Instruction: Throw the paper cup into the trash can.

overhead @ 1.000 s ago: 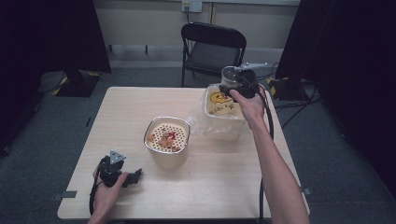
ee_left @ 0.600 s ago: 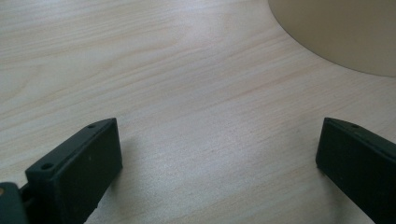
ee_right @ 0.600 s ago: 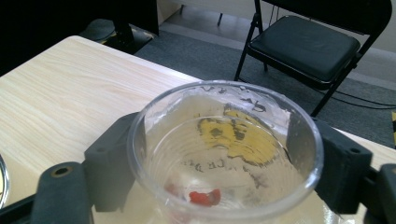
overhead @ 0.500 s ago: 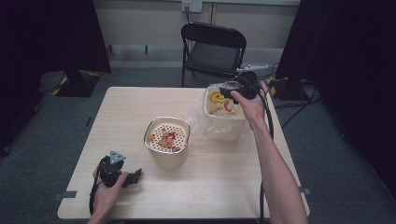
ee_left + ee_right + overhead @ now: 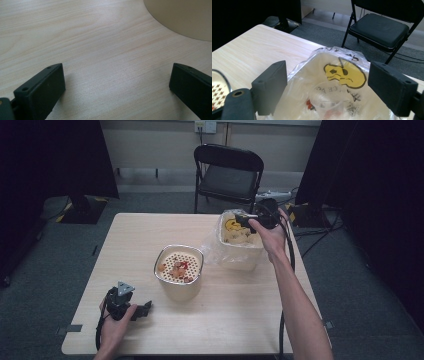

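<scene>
High view first: nearest the person, the left hand-held gripper (image 5: 145, 309) is lying on the tabletop (image 5: 240, 320) in the person's left hand, and its jaws are standing wide apart with bare wood between them, as the left gripper view confirms. Just beyond it, the perforated bin (image 5: 178, 272) is sitting near the middle of the tabletop, with red and orange scraps lying on its top. Farther back, at the right, the bag-lined bin (image 5: 235, 255) is standing with its clear plastic bag (image 5: 342, 72) carrying a yellow print. The right hand-held gripper (image 5: 243, 220) is hovering over that bin; its jaws have just been opening, with nothing between them. A clear plastic cup (image 5: 325, 98) is lying inside the bag. Beyond the tabletop, a black folding chair (image 5: 227, 175) is standing.
</scene>
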Tool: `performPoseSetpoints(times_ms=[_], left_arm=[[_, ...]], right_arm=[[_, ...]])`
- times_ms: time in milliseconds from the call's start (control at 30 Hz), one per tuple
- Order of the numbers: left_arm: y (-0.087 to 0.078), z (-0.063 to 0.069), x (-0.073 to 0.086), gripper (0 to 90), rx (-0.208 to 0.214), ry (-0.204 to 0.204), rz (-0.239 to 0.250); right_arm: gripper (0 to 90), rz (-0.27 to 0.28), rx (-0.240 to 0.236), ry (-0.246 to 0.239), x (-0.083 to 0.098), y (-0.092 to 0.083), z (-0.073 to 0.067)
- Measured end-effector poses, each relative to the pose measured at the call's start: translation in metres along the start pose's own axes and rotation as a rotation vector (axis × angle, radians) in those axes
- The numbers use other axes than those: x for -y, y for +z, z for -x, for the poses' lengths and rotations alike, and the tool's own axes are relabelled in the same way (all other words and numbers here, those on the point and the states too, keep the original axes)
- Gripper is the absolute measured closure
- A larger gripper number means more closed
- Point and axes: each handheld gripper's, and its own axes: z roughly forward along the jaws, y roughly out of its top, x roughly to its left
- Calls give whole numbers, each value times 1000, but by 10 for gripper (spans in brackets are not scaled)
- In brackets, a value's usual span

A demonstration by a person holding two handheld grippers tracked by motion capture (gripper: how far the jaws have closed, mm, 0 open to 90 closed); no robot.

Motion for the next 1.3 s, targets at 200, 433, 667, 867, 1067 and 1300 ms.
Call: performPoseSetpoints(times_ms=[200,433,667,867,1067,1300], left_arm=[[0,0,0,0,0,0,0],[0,0,0,0,0,0,0],[0,0,0,0,0,0,0],[0,0,0,0,0,0,0],[0,0,0,0,0,1,-1],[0,0,0,0,0,0,0]], right_arm=[[154,24,-35,-6,10,-9,-10],[151,36,-67,-23,25,-24,-21],[153,38,-89,-56,41,-48,-35],[153,53,-99,-75,65,-73,-45],[147,39,-88,-72,95,-93,-48],[148,-19,-83,-66,140,-98,-50]])
